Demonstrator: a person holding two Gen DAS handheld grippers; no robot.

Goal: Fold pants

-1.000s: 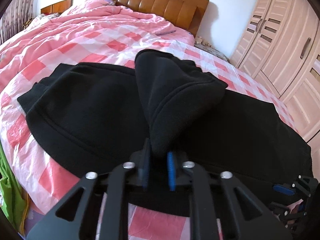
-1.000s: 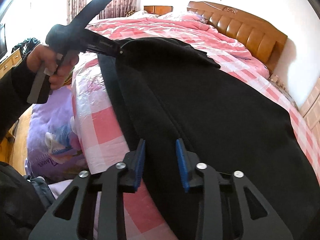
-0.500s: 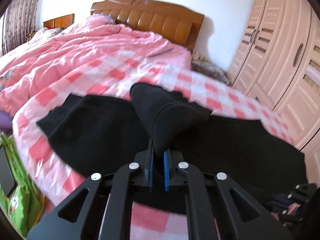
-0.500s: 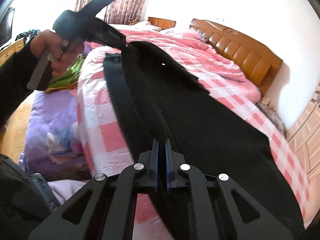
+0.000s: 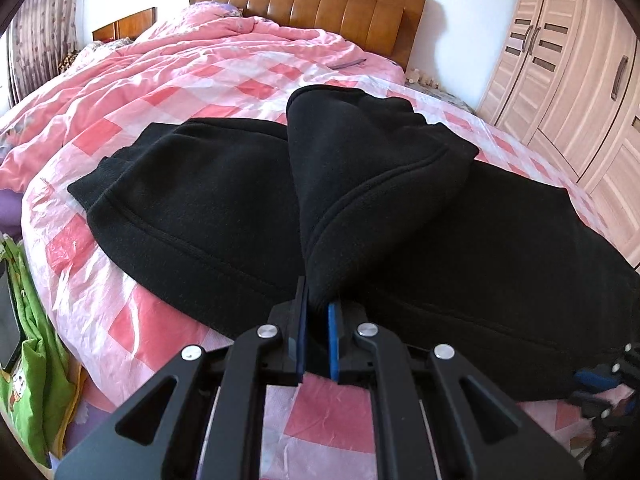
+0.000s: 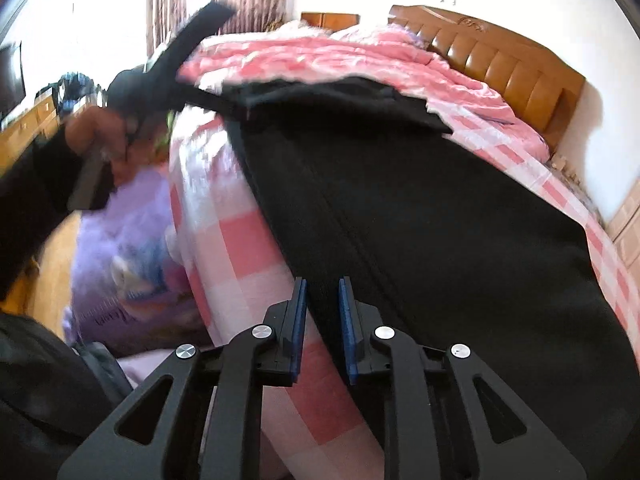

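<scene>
Left claw (image 5: 318, 316): its 2 blue-padded fingers are clamped on a bunched ridge of the black fleece pants (image 5: 200, 200), lifting that part into a peak above the rest of the garment. Right claw (image 6: 323, 320): the jaws stand slightly apart with the near edge of the pants (image 6: 440, 240) between the pads; whether they pinch the cloth cannot be told from this view, which is motion-blurred toward the left. In the left wrist view the right claw shows only as a dark blur at the lower right corner. The pants lie spread lengthwise across the foot of the bed (image 5: 120, 304), on a pink-and-white checked quilt (image 5: 240, 80), with the ribbed waistband (image 5: 86, 190) toward the left. Progress, as judged: early; the garment appears laid out with 1 layer raised, and no completed fold is evident, so the main folds are left to make. Containers: a green bag (image 5: 28, 364) stands beside the bed at the left edge, its contents not visible; a wooden wardrobe (image 5: 568, 80) with closed doors stands at the right.
</scene>
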